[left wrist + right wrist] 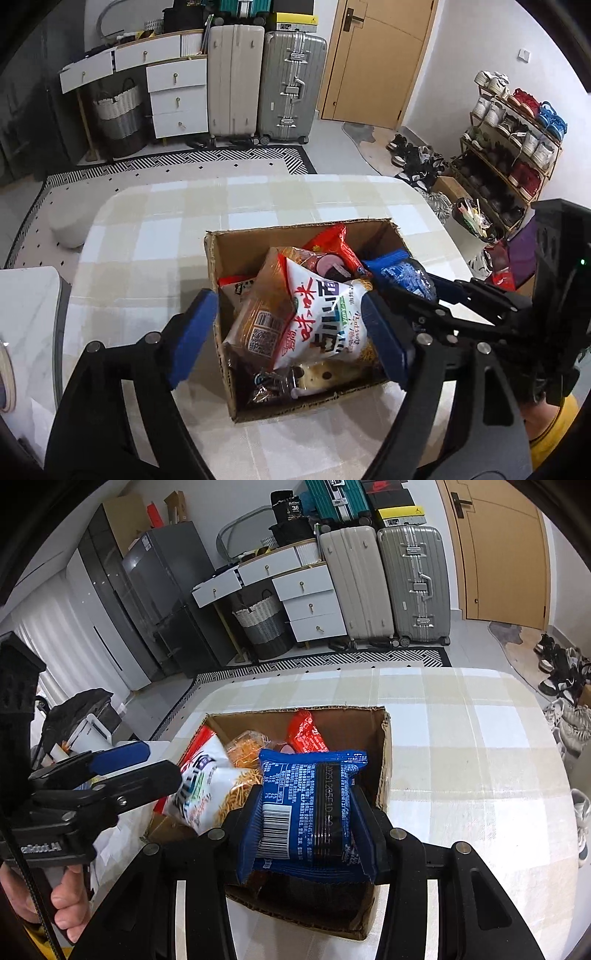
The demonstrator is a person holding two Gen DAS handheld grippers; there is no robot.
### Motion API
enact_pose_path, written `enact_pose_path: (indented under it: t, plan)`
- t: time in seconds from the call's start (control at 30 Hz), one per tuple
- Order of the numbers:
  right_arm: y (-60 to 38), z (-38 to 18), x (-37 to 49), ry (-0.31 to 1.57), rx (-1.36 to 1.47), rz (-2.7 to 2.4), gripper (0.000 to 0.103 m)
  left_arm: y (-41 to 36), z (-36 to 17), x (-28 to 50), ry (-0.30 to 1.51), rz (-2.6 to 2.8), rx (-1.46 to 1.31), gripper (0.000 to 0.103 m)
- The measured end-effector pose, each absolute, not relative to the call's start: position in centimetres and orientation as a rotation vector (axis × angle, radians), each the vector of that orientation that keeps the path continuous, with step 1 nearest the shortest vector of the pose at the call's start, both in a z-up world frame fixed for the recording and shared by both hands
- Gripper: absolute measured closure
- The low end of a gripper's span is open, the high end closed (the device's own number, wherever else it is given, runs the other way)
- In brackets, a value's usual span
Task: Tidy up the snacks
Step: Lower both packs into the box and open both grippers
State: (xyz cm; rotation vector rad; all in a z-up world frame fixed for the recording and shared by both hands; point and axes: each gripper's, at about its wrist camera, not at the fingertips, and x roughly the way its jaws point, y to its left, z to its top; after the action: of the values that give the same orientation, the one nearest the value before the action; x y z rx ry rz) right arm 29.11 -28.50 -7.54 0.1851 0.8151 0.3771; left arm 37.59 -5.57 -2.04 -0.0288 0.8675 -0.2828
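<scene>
An open cardboard box (255, 242) (384, 764) of snack packets stands on the checked tablecloth. My left gripper (288, 341) hangs open over the box's near end, its blue pads either side of a white and red snack bag (325, 325) (207, 779) that lies on the pile; the left pad stands clear of the bag. My right gripper (306, 812) is shut on a blue packet (310, 812) (404, 277), held above the box's right side. A red packet (332, 245) (306, 734) lies at the far end.
The table (147, 221) (480, 738) has bare cloth on both sides of the box. A white side surface (26, 314) is at the left. Suitcases, a drawer unit, a shoe rack (517, 147) and a door stand beyond. A hand (66, 904) grips the left tool.
</scene>
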Motion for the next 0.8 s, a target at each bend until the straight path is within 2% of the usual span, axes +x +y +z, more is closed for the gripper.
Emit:
enact_pose_path:
  t: [0.43,0.63,0.7,0.8]
  plan:
    - [-27.3,-7.4,28.6,0.820,0.135,0.356,0.057,-2.9,0.5,33.6,0.844,-0.266,-0.036,0.024]
    - [-27.1,-6.7,27.9,0.805,0.123,0.349,0.050,-2.4,1.2,32.4,0.843,-0.242,-0.020,0.022]
    - [-27.1,-6.4,27.7,0.796,0.122,0.352,0.038,-2.2,1.5,31.9,0.839,-0.235,-0.020,0.021]
    - [-27.3,-5.4,26.9,0.759,0.131,0.352,0.033,-1.8,1.9,31.2,0.839,-0.239,-0.022,0.020]
